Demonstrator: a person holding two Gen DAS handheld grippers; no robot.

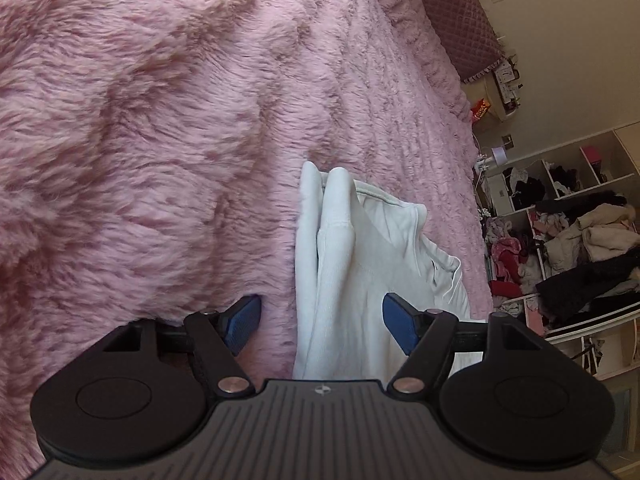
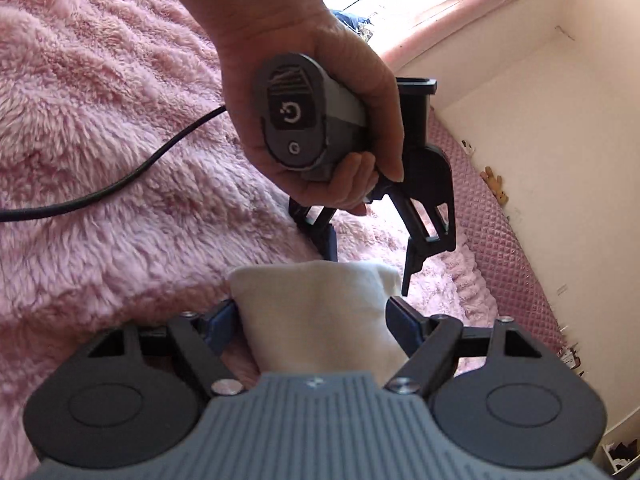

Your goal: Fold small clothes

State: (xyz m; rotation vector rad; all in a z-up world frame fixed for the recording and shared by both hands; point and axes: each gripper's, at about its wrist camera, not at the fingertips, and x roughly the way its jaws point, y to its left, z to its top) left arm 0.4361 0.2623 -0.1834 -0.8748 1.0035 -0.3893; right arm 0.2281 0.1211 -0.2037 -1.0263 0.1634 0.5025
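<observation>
The white garment point(image 1: 360, 264) lay partly folded on the fluffy pink blanket point(image 1: 140, 140) that covered the bed, its layers doubled over along one long edge and a seamed opening showing toward the side nearer the shelves point(image 1: 568, 216). In the left wrist view the left tongs point(image 1: 320, 324) stood spread wide just above the near end of the garment, one blue pad over the blanket beside the cloth and the other over the cloth itself, neither pressing on it. In the right wrist view the right tongs point(image 2: 310, 328) were likewise spread, with the other end of the garment point(image 2: 316, 312) lying between the pads; the pad on the left of that view sat right at the cloth's edge, but whether it touched could not be told, and nothing was pinched. Beyond it, a hand point(image 2: 320, 92) gripped the grey handle of the left tongs point(image 2: 368, 252), whose black fingers pointed down toward the far edge of the cloth. A black cable point(image 2: 120, 180) trailed across the blanket. Cluttered shelves of clothes stood past the bed in the left wrist view.
</observation>
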